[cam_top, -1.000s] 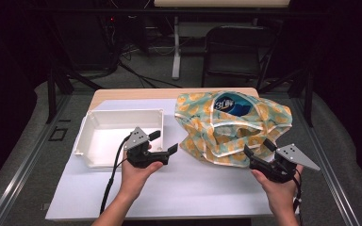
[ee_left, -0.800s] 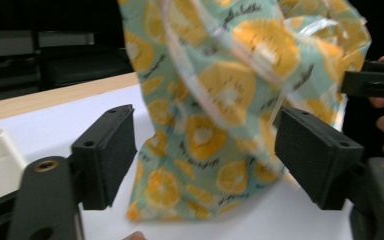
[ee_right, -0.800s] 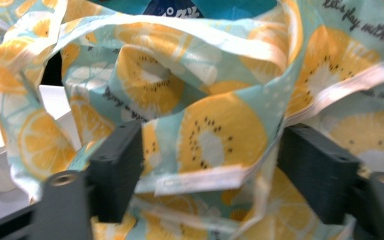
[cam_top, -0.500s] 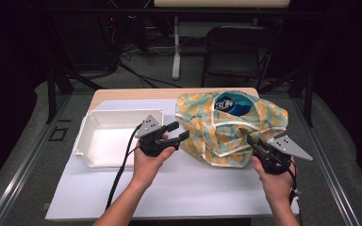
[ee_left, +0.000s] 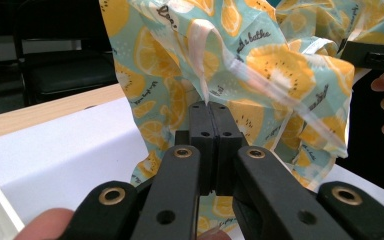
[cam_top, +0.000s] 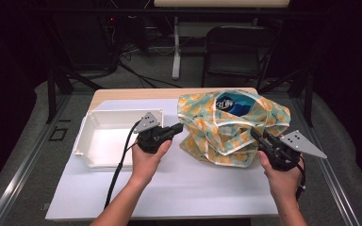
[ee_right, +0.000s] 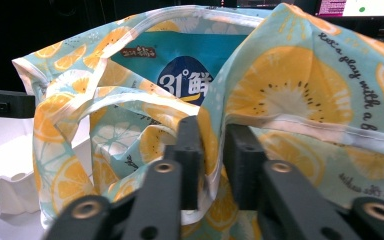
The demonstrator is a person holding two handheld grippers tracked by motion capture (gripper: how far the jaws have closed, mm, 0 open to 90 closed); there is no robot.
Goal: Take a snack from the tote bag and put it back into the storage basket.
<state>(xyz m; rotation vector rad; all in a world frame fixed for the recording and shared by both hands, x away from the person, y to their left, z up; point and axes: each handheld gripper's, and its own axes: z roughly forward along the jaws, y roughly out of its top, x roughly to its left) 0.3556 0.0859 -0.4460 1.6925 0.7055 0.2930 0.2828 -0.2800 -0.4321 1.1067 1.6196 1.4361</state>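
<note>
A teal cloth bag printed with orange slices sits at the right of the table, with a blue packet showing in its open mouth. My left gripper is at the bag's left edge. Its jaws have just closed and pinch a pale strap of the bag at the left gripper's tips. My right gripper is at the bag's right front edge. Its jaws have just eased open a little, with a hemmed fold of the bag still clamped in the right gripper. The packet lies beyond.
A white tray stands left of the bag on the white mat. The wooden table edge runs behind it. A black chair and cables are on the floor past the table.
Both hands moved in to the bag and their jaws closed on its fabric. The left gripper went right and up; the right rose, pulling the bag's edges up.
</note>
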